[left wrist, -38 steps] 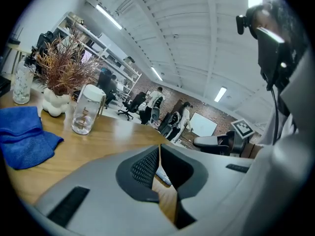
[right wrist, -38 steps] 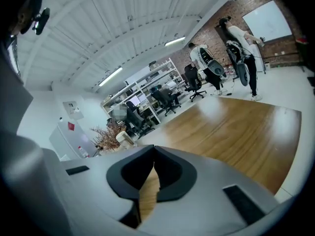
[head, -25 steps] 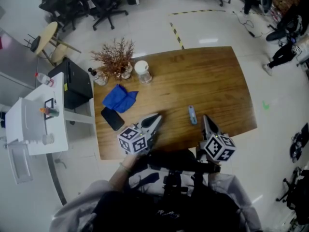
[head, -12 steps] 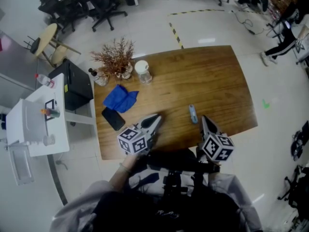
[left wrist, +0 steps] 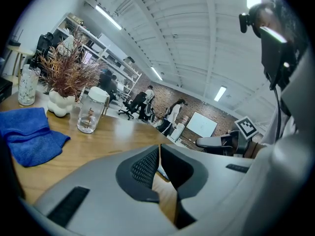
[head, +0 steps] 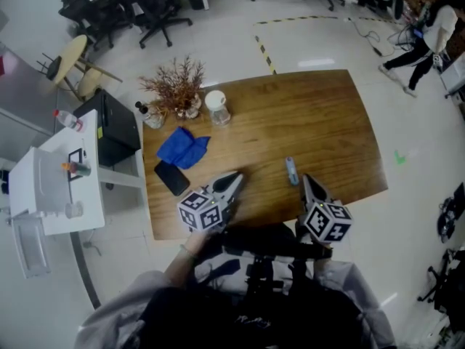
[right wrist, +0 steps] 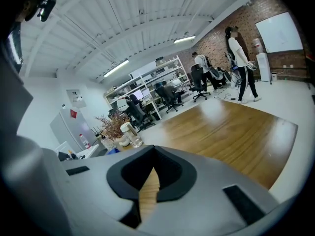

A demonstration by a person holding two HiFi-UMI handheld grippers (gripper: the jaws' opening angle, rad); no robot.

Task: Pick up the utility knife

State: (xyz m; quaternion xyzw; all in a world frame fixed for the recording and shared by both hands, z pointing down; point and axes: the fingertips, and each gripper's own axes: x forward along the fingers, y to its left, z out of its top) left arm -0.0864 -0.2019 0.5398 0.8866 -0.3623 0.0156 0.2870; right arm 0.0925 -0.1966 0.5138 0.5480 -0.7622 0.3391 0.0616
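Observation:
The utility knife [head: 291, 171], slim and light blue, lies flat on the wooden table [head: 320, 122] near its front edge. My right gripper [head: 306, 178] hovers just to the right of the knife and slightly nearer to me, jaws shut and empty. My left gripper [head: 234, 178] is further to the left of the knife, also shut with nothing in it. In the left gripper view the tips of the left gripper [left wrist: 158, 149] meet over bare wood. The right gripper view shows the closed tips of the right gripper [right wrist: 154, 156] above the table [right wrist: 221, 127]; the knife is hidden there.
A blue cloth [head: 182, 148] and a black phone [head: 170, 178] lie at the table's left. Behind them stand a white-lidded glass jar [head: 217, 107], a dried plant [head: 176, 86] and a small bottle [head: 152, 115]. A black cabinet [head: 112, 126] and a white side table [head: 54, 180] flank the left edge.
Both grippers and the knife keep their places. A person in the background at the upper right has walked further along.

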